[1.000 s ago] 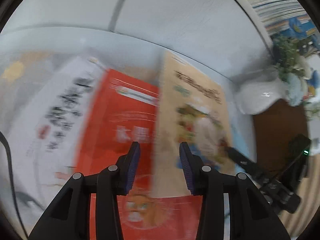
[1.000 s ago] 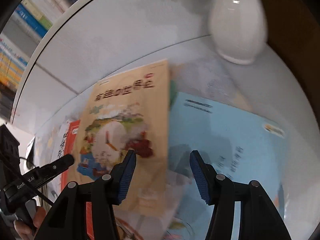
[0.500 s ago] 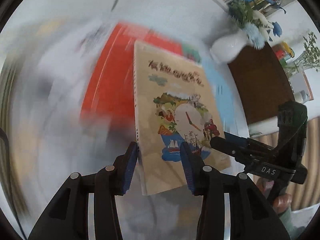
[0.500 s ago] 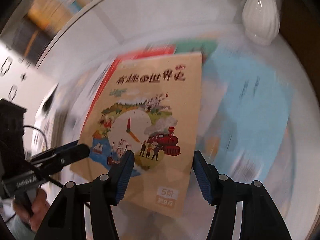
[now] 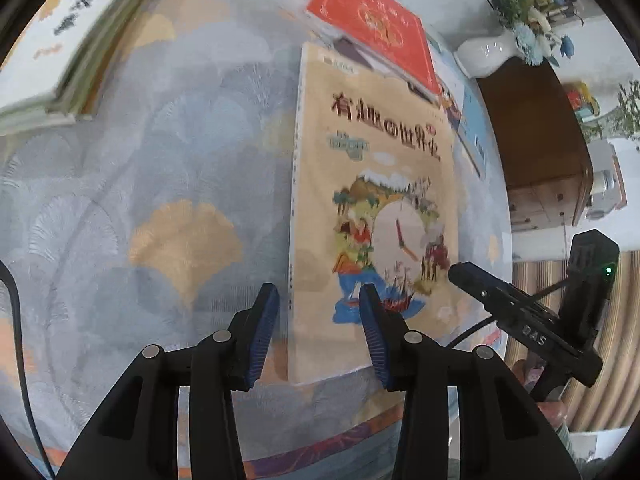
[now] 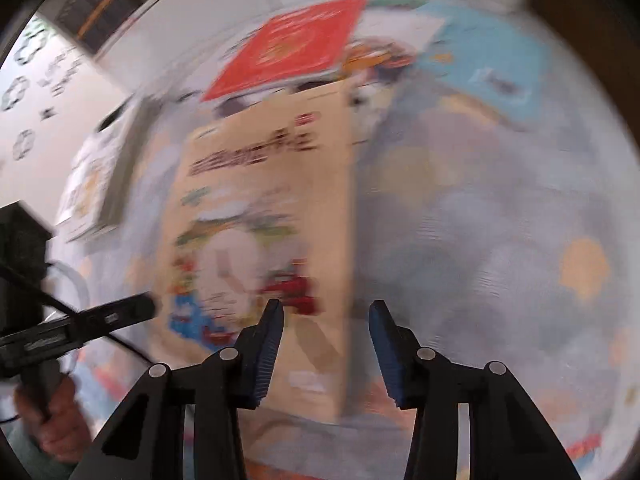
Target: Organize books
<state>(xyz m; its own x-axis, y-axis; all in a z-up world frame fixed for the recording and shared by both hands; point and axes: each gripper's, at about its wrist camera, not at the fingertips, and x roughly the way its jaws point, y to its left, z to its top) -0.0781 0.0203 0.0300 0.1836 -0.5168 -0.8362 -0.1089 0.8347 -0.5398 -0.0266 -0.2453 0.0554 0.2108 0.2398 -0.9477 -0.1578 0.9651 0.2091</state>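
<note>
A tan book with a clock picture on its cover lies flat on the patterned tablecloth. My left gripper straddles its spine edge near the near-left corner; the jaws stand apart, one finger beside the book and one over the cover. In the blurred right wrist view, my right gripper straddles the right edge of the tan book. Its jaws are closing, with the edge below the gap and no pad pressing. Beyond lie a red book and a light blue book.
A stack of books sits at the far left. A white vase with flowers stands at the back right beside a brown cabinet. The table's near edge runs just below the book. A hand holds the left gripper.
The tan book has come off the red book and slid toward the table's near edge, with both grippers travelling along its sides. The right jaws have narrowed.
</note>
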